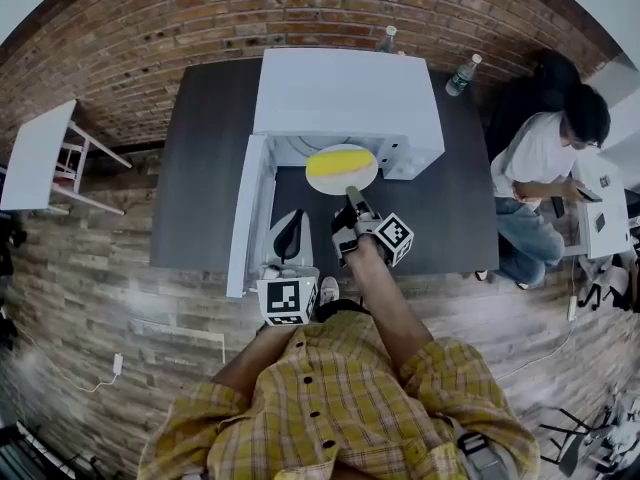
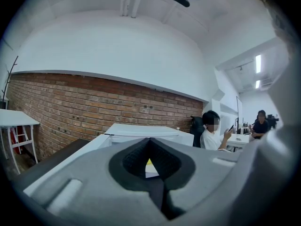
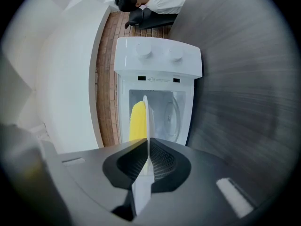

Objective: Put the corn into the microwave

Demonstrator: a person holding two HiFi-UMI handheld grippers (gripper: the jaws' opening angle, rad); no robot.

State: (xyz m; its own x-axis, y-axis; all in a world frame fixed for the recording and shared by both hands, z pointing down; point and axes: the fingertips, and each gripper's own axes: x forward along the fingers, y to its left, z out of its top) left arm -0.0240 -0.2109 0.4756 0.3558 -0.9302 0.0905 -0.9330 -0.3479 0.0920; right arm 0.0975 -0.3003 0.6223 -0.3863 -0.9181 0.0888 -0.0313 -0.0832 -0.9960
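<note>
A yellow corn cob (image 1: pixel 337 161) lies on a white plate (image 1: pixel 343 179) held at the mouth of the white microwave (image 1: pixel 345 93). My right gripper (image 1: pixel 352 196) is shut on the plate's near rim. In the right gripper view the plate (image 3: pixel 146 126) stands edge-on between the jaws, with the corn (image 3: pixel 137 121) on its left face and the microwave's cavity (image 3: pixel 167 114) behind. The microwave door (image 1: pixel 245 213) hangs open to the left. My left gripper (image 1: pixel 289 240) is shut and empty, held back by the door; in its own view the left gripper (image 2: pixel 150 173) shows closed jaws.
The microwave stands on a dark table (image 1: pixel 205 168) against a brick wall (image 1: pixel 150 38). Two bottles (image 1: pixel 461 74) stand at the table's back. A person (image 1: pixel 545 158) sits at the right, near a white desk (image 1: pixel 600 208). A white side table (image 1: pixel 40 153) is at the left.
</note>
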